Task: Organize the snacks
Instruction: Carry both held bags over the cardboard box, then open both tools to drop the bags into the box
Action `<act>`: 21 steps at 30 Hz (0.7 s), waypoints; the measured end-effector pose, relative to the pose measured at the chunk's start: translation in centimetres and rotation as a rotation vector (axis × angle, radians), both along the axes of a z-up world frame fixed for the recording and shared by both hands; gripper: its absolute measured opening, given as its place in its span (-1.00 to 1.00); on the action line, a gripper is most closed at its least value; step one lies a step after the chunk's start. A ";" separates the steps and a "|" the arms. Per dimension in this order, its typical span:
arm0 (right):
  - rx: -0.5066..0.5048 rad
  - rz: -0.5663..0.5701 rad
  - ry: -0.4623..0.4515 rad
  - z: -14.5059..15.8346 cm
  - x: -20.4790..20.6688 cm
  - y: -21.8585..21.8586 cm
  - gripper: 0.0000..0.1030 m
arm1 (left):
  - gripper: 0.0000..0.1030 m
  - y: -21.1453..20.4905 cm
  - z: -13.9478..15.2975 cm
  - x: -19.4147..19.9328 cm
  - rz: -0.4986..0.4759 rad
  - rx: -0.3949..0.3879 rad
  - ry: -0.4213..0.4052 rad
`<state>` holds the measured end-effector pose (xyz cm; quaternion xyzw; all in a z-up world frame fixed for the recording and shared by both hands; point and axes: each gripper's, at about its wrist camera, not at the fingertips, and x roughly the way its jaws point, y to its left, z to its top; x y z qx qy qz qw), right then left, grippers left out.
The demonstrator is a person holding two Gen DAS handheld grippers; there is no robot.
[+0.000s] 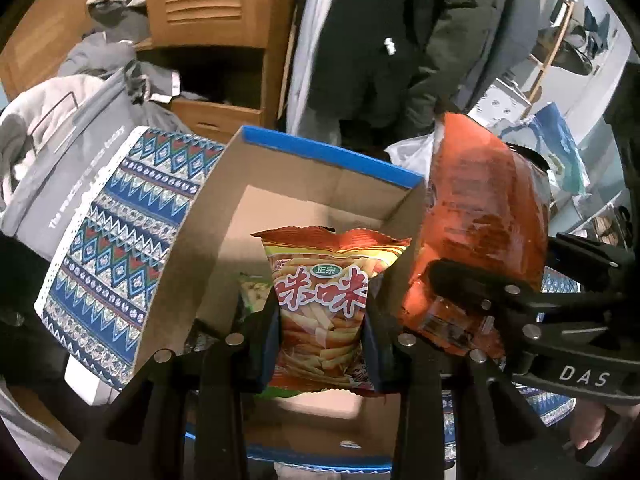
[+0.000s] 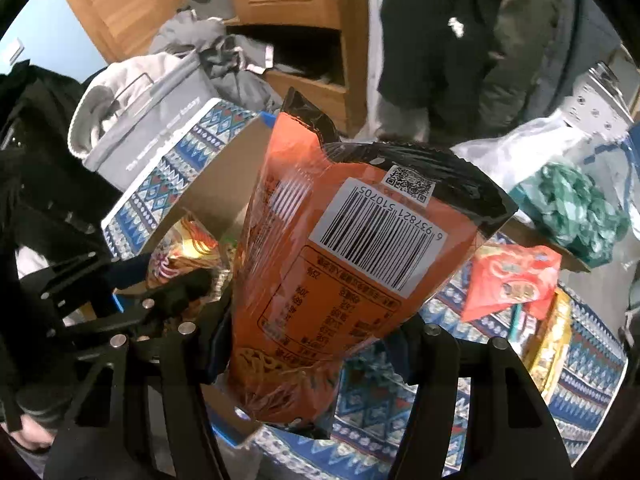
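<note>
My left gripper (image 1: 322,344) is shut on a yellow-red stick-snack bag (image 1: 320,300) and holds it upright over the open cardboard box (image 1: 328,156) with a blue rim. A green packet (image 1: 254,290) lies inside the box. My right gripper (image 2: 308,340) is shut on an orange noodle packet (image 2: 340,256), barcode side up, just right of the box. That packet (image 1: 480,216) and the right gripper (image 1: 460,304) also show in the left wrist view. The left gripper (image 2: 176,292) with its bag (image 2: 188,248) shows in the right wrist view.
The box stands on a blue patterned cloth (image 1: 112,248). A red snack bag (image 2: 512,280) and a yellow packet (image 2: 552,340) lie on the cloth (image 2: 592,380) at right. A grey laundry bag (image 1: 68,168), a wooden cabinet (image 1: 216,4), hanging coats (image 1: 400,40) and plastic bags (image 2: 560,184) stand behind.
</note>
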<state>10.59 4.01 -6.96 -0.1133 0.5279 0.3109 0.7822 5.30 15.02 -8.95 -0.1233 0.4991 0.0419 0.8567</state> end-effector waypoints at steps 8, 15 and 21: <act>-0.029 0.026 0.033 -1.8 0.1 2.5 0.34 | -0.30 2.3 -1.4 -0.2 0.048 0.004 0.038; -0.017 -0.002 0.003 -1.1 0.5 2.1 0.54 | 0.13 3.4 -1.6 -0.7 0.098 0.032 0.043; -0.019 -0.025 -0.030 -0.1 0.5 0.7 0.55 | 0.24 2.3 -0.9 -0.7 0.076 0.006 0.026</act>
